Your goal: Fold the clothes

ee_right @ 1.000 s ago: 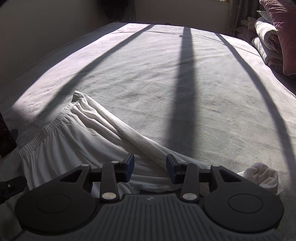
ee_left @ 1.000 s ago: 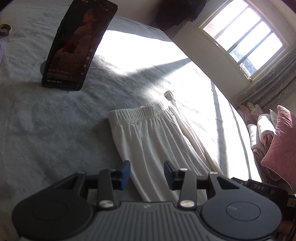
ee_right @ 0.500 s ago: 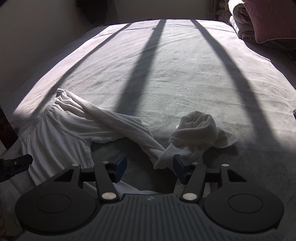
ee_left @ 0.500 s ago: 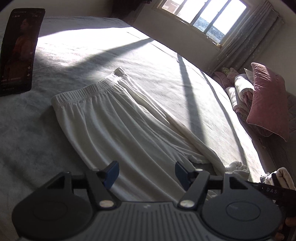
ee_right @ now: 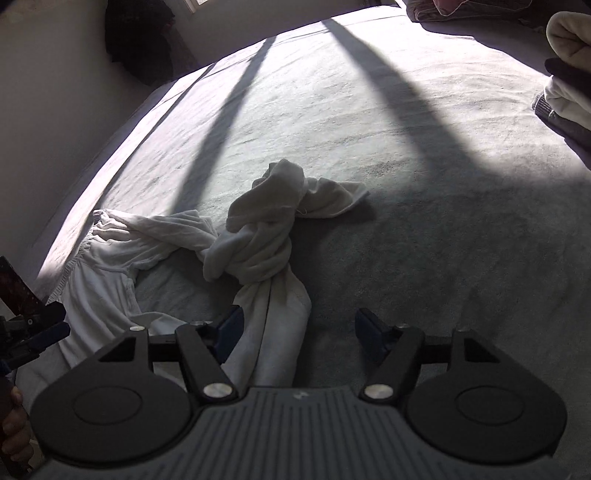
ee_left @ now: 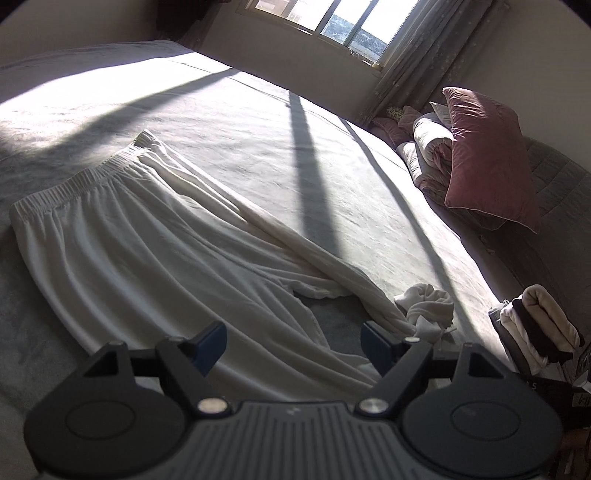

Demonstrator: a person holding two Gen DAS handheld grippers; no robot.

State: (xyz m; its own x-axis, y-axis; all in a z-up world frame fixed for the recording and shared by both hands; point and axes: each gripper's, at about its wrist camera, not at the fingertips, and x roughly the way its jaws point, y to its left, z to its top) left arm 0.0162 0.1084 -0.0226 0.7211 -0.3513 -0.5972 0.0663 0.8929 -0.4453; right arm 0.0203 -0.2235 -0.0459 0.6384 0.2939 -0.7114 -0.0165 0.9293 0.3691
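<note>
White pants (ee_left: 140, 258) lie on the grey bed, waistband (ee_left: 70, 184) at the far left. The far leg runs right and ends in a bunched, twisted cuff (ee_left: 428, 306). My left gripper (ee_left: 291, 345) is open and empty, just above the near leg. In the right wrist view the twisted leg end (ee_right: 266, 236) lies in a heap ahead of my right gripper (ee_right: 299, 328), which is open and empty with the near leg's cloth (ee_right: 273, 332) between its fingers. The left gripper (ee_right: 33, 332) shows at that view's left edge.
The grey bed (ee_left: 258, 140) stretches toward a window (ee_left: 332, 22). A pink pillow (ee_left: 487, 158) and rolled bedding (ee_left: 428, 147) lie at the right. A stack of folded clothes (ee_left: 535, 325) sits at the near right edge, also in the right wrist view (ee_right: 569, 74).
Both grippers have swung right along the pants toward the leg ends and opened wider. The phone has left the left wrist view; the bunched cuff is now in front of the right gripper.
</note>
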